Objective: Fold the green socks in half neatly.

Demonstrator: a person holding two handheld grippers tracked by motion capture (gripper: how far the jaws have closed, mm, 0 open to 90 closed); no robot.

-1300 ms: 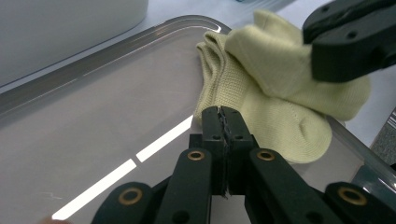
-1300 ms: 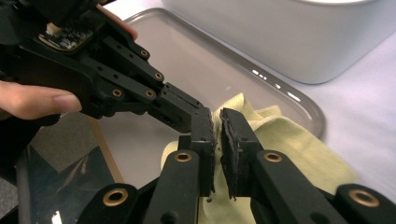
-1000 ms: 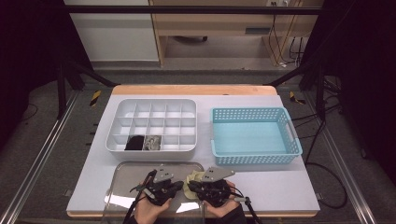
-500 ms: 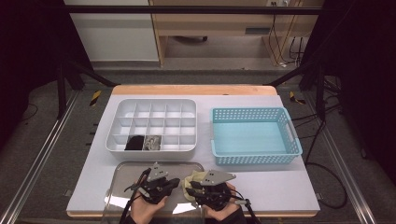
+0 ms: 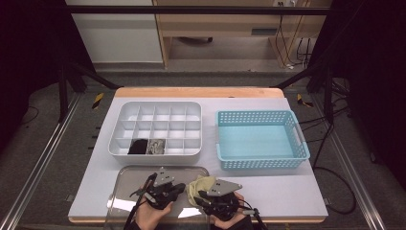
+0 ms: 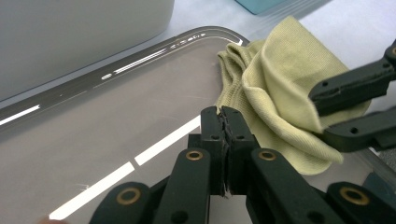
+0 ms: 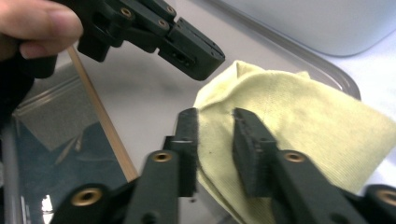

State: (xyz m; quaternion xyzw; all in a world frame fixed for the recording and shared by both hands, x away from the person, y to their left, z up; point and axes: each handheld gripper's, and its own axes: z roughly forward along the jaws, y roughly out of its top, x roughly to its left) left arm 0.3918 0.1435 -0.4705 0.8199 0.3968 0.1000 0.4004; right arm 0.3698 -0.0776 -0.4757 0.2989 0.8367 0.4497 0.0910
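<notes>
cloth (image 5: 198, 186) over tray rim (image 5: 203, 168)

On the table (image 5: 297, 194), the left tool (image 5: 176, 189) and right tool (image 5: 202, 197) meet over a metal tray (image 5: 119, 191) at a crumpled yellow-green cloth (image 5: 198, 184), below a white compartment box (image 5: 155, 128) and blue basket (image 5: 261, 139).

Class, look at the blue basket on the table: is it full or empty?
Empty. The blue basket shows its bare bottom in the high view, with nothing lying inside.

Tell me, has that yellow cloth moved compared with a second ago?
No. The yellow cloth lies at the same right corner of the metal tray, below the white organizer.
</notes>
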